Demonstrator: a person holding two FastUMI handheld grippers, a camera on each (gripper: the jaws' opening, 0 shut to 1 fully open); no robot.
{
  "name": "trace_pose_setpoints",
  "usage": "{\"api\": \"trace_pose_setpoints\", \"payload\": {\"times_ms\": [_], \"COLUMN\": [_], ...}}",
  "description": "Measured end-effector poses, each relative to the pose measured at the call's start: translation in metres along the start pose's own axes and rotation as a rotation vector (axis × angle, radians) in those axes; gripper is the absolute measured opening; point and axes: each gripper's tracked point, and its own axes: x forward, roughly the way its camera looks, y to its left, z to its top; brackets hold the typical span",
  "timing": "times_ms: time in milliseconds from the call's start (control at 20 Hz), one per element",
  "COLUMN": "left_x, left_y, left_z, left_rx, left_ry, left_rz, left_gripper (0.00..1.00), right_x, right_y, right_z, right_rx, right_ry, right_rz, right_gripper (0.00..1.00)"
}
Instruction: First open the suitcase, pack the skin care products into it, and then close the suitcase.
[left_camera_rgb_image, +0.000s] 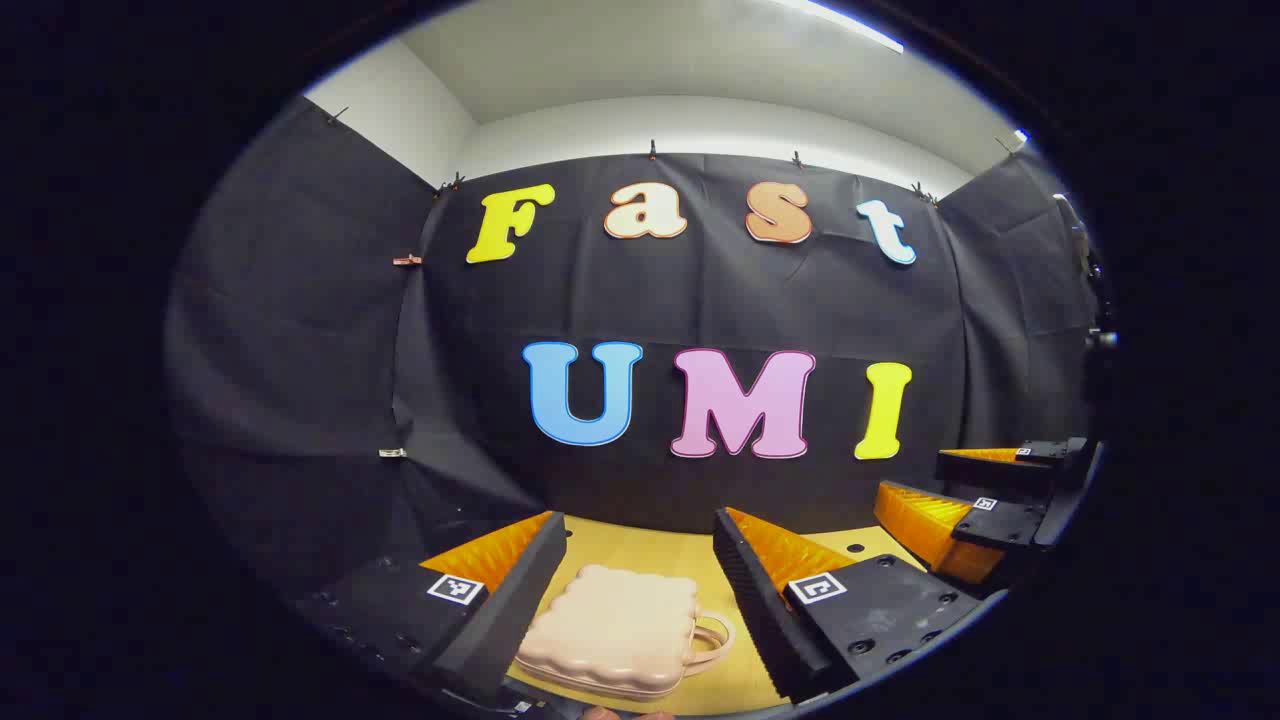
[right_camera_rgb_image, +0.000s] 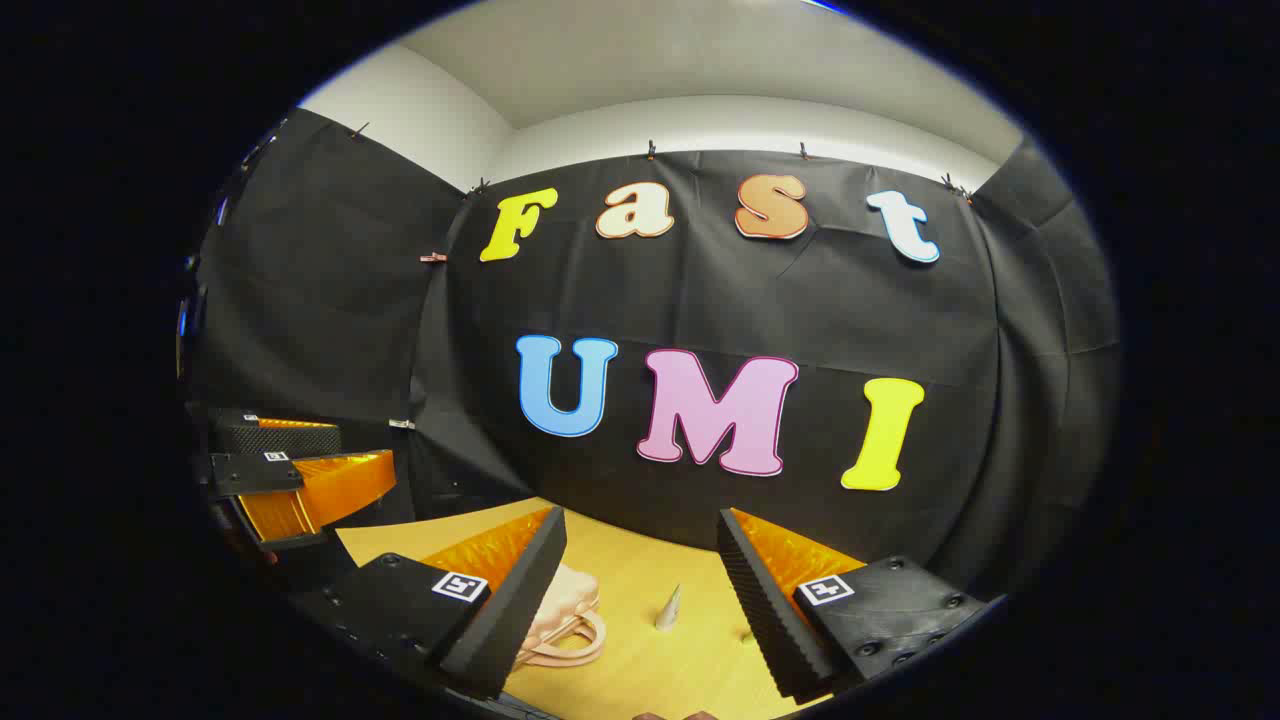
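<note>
A: Where is the suitcase (left_camera_rgb_image: 612, 632) sitting?

B: Flat on the wooden bench (left_camera_rgb_image: 650, 550), lid down, its pale pink scalloped shell closed. In the left gripper view it lies low between the fingers of the left gripper (left_camera_rgb_image: 636, 590), handle turned toward the right finger. Nothing touches it — the jaws stand wide apart, above and to either side of it.

A: And from the other side?

B: In the right gripper view the suitcase (right_camera_rgb_image: 565, 615) peeks out from behind the left finger of the right gripper (right_camera_rgb_image: 640, 590), handle loop toward the camera. Those jaws are apart too, with nothing between them but bare bench (right_camera_rgb_image: 640, 560).

A: Any skin care products around?

B: One small pale cone-shaped tube (right_camera_rgb_image: 669, 608) stands upright on the bench, just to the right of the suitcase, apart from it. There is a tiny speck further right near the right finger; too small to tell what it is.

A: Anything in the way?

B: Each gripper shows at the edge of the other's view — the right gripper (left_camera_rgb_image: 985, 495) far right, the left gripper (right_camera_rgb_image: 290, 470) far left, both raised and well away from the suitcase. Black cloth wall (left_camera_rgb_image: 700, 300) behind the bench.
</note>
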Motion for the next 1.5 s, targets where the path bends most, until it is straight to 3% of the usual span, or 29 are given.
{"api": "trace_pose_setpoints", "payload": {"times_ms": [450, 850, 1250, 1500], "left_x": [0.001, 0.009, 0.033, 0.056], "left_y": [-0.003, -0.006, -0.040, -0.097], "left_z": [-0.002, -0.021, -0.060, -0.154], "left_rx": [0.010, -0.023, -0.018, -0.002], "left_ry": [0.003, 0.034, 0.135, 0.452], "left_rz": [-0.002, -0.053, -0.236, -0.390], "left_gripper": [0.95, 0.95, 0.95, 0.95], "right_x": [0.013, 0.008, -0.015, -0.045], "right_y": [-0.003, -0.018, -0.050, -0.087], "right_z": [-0.005, -0.008, -0.020, -0.026], "right_rx": [0.005, -0.017, -0.049, -0.055], "right_ry": [-0.001, 0.011, 0.043, 0.039], "right_rz": [-0.005, -0.079, -0.251, -0.375], "right_gripper": [0.96, 0.96, 0.96, 0.96]}}
